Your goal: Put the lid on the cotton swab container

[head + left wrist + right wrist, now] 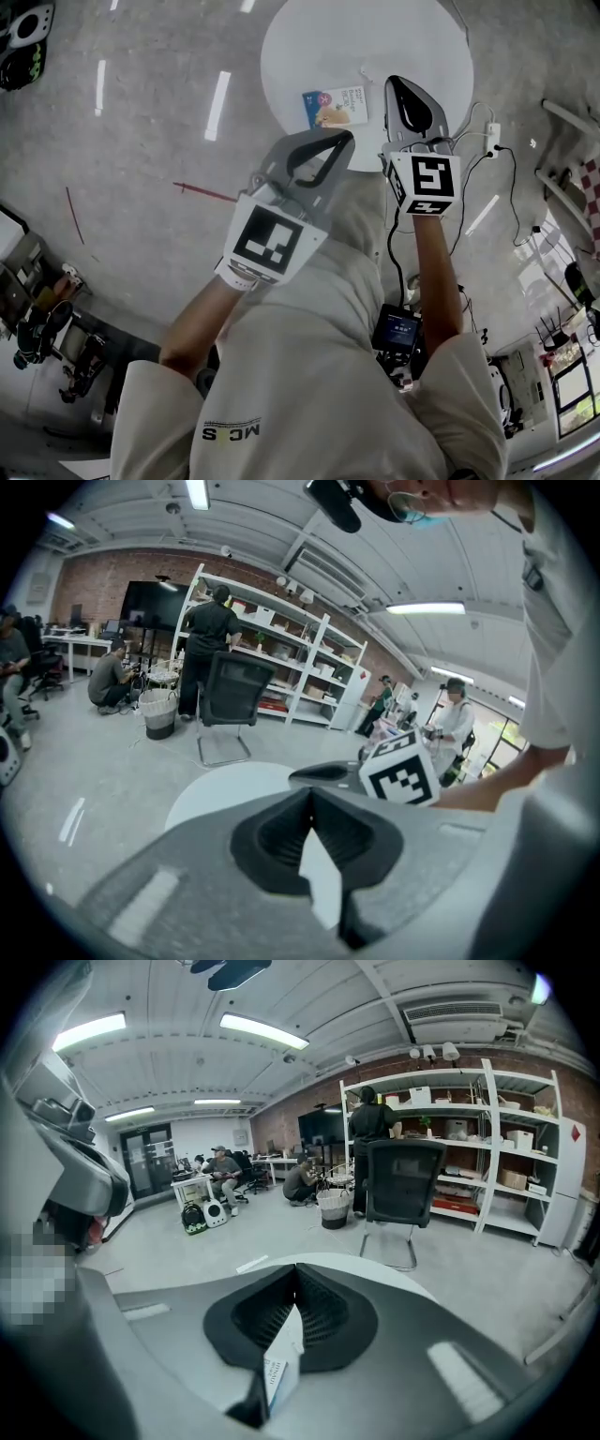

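Note:
A small box with blue and orange print (335,106) lies on the round white table (412,37); I cannot make out a separate lid. Both grippers are held in the air in front of the person. In the head view the left gripper (345,139) sits just short of the table's near edge, jaws shut and empty. The right gripper (394,82) hangs over the table to the right of the box, also shut and empty. In the right gripper view (297,1267), a sliver of the printed box (279,1365) shows through the slit behind the closed tips. The left gripper view (312,789) shows only white table there.
A power strip with cables (490,136) lies on the floor right of the table. A black chair (230,691), white shelves (300,649) and several people stand further off. A bin (333,1206) stands beside the chair.

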A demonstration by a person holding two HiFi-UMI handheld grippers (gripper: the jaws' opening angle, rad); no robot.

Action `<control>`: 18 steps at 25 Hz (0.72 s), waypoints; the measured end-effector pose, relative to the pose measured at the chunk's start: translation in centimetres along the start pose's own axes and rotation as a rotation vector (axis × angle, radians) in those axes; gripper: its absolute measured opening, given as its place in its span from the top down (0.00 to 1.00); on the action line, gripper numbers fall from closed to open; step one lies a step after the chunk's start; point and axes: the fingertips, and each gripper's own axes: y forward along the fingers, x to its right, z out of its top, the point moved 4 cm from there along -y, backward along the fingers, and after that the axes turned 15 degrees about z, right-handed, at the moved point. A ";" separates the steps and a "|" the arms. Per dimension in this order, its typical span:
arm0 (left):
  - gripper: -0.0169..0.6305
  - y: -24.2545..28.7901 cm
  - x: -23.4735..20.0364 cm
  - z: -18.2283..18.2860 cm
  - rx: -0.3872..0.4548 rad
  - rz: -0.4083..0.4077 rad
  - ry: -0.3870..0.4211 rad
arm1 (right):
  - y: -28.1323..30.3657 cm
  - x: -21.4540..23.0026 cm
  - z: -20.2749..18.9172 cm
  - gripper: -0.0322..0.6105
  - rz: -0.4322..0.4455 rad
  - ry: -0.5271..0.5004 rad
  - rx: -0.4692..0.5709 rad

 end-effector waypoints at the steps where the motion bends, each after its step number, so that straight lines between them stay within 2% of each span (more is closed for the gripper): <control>1: 0.97 0.3 -0.1 -0.2 -0.006 -0.001 -0.003 | 0.3 0.2 -0.3 0.95 0.001 0.003 -0.008; 18: 0.97 3.5 -2.6 -2.6 -0.035 0.033 -0.045 | 4.2 2.9 -5.5 0.95 -0.020 0.053 -0.078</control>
